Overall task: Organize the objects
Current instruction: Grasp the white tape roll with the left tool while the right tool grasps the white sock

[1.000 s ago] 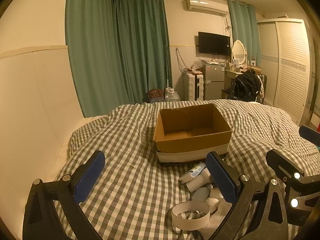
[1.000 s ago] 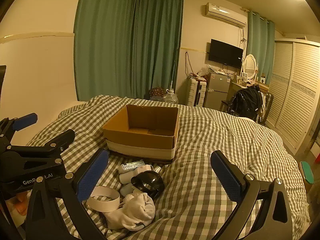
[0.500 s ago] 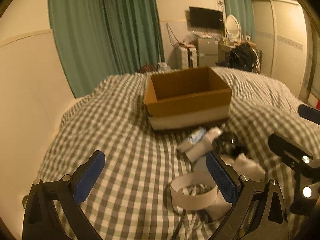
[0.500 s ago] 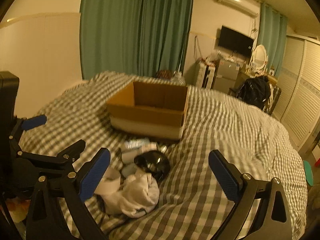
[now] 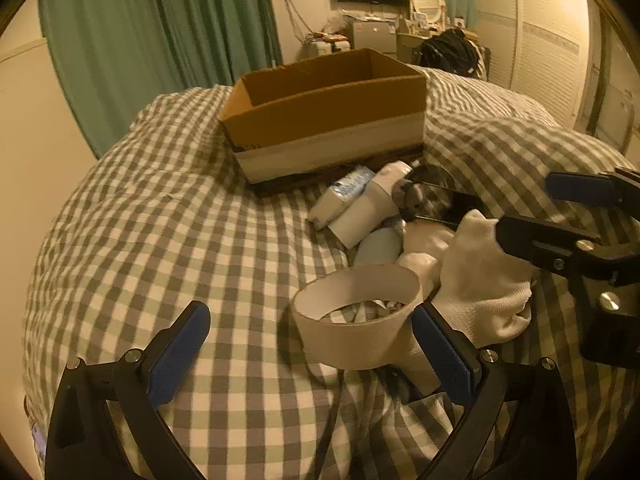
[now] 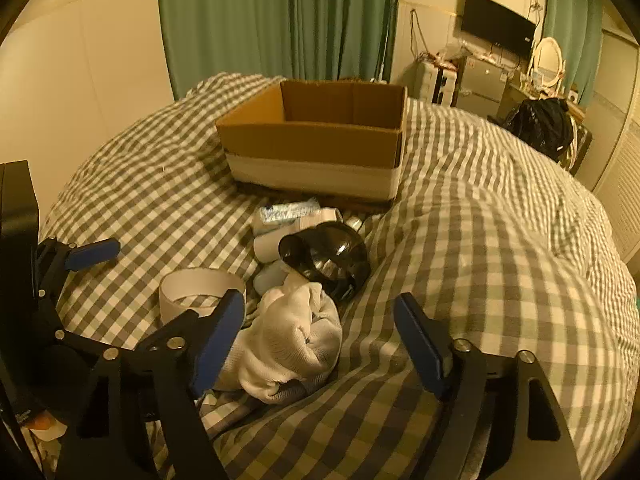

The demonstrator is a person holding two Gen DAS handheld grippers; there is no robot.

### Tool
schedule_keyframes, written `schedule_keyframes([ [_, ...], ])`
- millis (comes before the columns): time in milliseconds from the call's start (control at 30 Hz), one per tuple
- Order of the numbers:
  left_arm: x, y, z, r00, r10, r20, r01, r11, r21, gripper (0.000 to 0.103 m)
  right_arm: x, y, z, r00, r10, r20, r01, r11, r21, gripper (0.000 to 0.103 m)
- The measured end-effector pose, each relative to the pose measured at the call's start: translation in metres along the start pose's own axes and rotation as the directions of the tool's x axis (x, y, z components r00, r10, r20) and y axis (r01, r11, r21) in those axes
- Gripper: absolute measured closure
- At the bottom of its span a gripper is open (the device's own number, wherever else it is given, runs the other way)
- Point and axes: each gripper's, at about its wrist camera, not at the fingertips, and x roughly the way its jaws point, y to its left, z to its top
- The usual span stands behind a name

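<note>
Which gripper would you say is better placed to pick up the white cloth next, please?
Probably the right gripper: it is open and the white cloth lies between its fingers. The left gripper, also open, faces the white tape ring instead.

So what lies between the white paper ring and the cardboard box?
Right wrist view: between the white paper ring and the cardboard box lie a white tube and a blue-printed packet, plus bare checked bedcover.

Both wrist views sit low over the bed (image 5: 168, 208), facing the box (image 5: 328, 120) and far wall. The left view looks from the pile's (image 6: 296, 280) left, the right from nearer its right; both share pile and box.
</note>
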Motion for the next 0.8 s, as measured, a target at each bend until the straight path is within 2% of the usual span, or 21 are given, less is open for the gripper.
schedule_keyframes([
  [167, 0.016, -0.003, 0.003, 0.999, -0.041, -0.036, 0.041, 0.999, -0.003, 0.0, 0.014, 0.004, -0.001, 0.999, -0.007, -0.051, 0.006, 1.0, -0.022, 0.038],
  [267, 0.024, -0.003, 0.006, 0.996, -0.074, -0.052, 0.073, 0.997, -0.011, 0.0, 0.027, 0.009, -0.002, 0.995, 0.012, -0.098, -0.016, 0.999, -0.045, 0.049],
  [300, 0.025, -0.003, 0.006, 0.995, -0.078, -0.054, 0.078, 0.997, -0.014, 0.0, 0.031, 0.01, -0.003, 0.993, 0.014, -0.116, -0.02, 0.999, -0.049, 0.056],
  [367, 0.029, -0.005, 0.006, 0.994, -0.086, -0.063, 0.086, 0.996, -0.006, 0.0, 0.036, 0.01, -0.003, 0.991, 0.01, -0.133, -0.016, 0.999, -0.05, 0.059],
  [467, 0.031, -0.008, 0.004, 0.993, -0.103, -0.065, 0.104, 0.995, 0.007, 0.006, 0.036, 0.009, -0.004, 0.991, 0.012, -0.136, -0.018, 0.999, -0.044, 0.066],
  [533, 0.03, -0.008, 0.004, 0.988, -0.144, -0.063, 0.145, 0.989, 0.008, 0.021, 0.035, 0.008, -0.004, 0.991, 0.018, -0.133, -0.022, 0.999, -0.033, 0.069],
  [700, 0.027, -0.009, 0.005, 0.986, -0.156, -0.055, 0.157, 0.987, 0.016, 0.022, 0.03, 0.01, -0.002, 0.993, 0.02, -0.119, -0.024, 0.999, -0.026, 0.073],
  [800, 0.015, -0.007, 0.006, 0.988, -0.154, -0.024, 0.154, 0.988, 0.014, 0.022, 0.02, 0.01, 0.0, 0.996, 0.019, -0.084, -0.021, 1.0, -0.023, 0.075],
])
